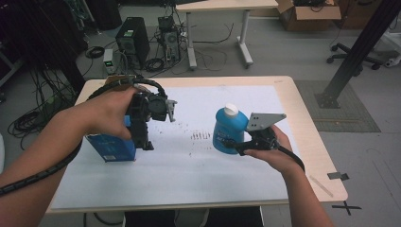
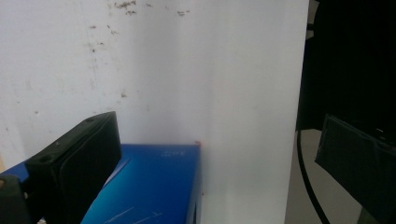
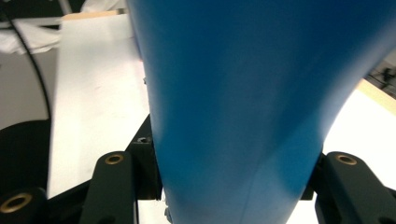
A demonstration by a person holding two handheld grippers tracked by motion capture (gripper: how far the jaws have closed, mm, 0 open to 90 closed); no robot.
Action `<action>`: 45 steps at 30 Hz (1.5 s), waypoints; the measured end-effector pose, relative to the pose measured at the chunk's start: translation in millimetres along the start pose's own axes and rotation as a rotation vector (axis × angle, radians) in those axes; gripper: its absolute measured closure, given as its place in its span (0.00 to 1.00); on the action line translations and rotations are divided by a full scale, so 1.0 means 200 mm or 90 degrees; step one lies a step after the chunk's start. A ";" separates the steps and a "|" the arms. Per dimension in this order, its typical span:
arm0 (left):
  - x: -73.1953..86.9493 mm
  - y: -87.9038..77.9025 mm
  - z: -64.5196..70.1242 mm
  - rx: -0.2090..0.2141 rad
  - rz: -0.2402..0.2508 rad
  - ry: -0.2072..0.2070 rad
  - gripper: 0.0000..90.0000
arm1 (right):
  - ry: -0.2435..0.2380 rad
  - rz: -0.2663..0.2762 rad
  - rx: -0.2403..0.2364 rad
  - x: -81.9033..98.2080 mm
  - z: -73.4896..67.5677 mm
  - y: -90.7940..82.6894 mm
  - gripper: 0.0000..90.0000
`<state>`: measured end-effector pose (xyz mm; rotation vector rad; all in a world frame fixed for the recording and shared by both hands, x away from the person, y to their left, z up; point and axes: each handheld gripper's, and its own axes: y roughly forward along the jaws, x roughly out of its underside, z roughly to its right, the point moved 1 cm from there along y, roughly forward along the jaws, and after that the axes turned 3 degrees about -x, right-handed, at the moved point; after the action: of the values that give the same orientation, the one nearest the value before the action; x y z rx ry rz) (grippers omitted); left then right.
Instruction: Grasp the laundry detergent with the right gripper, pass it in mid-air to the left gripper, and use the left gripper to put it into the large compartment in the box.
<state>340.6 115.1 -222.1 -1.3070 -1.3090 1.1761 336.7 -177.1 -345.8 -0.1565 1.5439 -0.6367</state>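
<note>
The blue bottle [image 1: 228, 131] w/ a white cap [image 1: 231, 109] is upright in the right half of the surface [image 1: 302, 142], nearer the right edge than the left and about midway between near and far edges. The right hand-held gripper [image 1: 235, 146] is clamped on its lower body from the right-edge side; in the right gripper view the blue bottle [image 3: 243, 102] sits between the 2 black jaws, both pressed against its sides. The right hand [image 1: 276, 151] holds that hand-held gripper, w/ a grey 3-cornered plate [image 1: 265, 120] on top, beside the bottle's shoulder. Can't tell from the high view whether the bottle's base touches the white sheet [image 1: 198, 170] or is just off it.

The blue box [image 1: 111, 147] is in the left half of the surface, near the left edge, well apart from the bottle. The left hand-held gripper [image 1: 144, 139] points down at the box's right side; the left hand [image 1: 111, 116] grips it from above. In the left gripper view the left hand-held gripper [image 2: 215, 158] has its 2 jaws standing wide apart, w/ the blue box [image 2: 154, 186] between them, close by 1 jaw and clear of the other, neither visibly pressing on it.

Dark specks [image 1: 201, 136] mark the sheet between box and bottle, approx. at the middle of the surface. A black cable [image 1: 42, 172] trails along the left forearm.
</note>
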 end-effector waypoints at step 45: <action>-0.15 0.03 0.04 0.021 -0.004 0.038 0.00 | -0.056 -0.003 -0.166 -0.03 -0.19 0.40 0.49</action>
<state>333.4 84.0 -228.2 -1.3037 -1.2447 1.1417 323.5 -97.0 -381.1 -0.3803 1.5369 -0.4248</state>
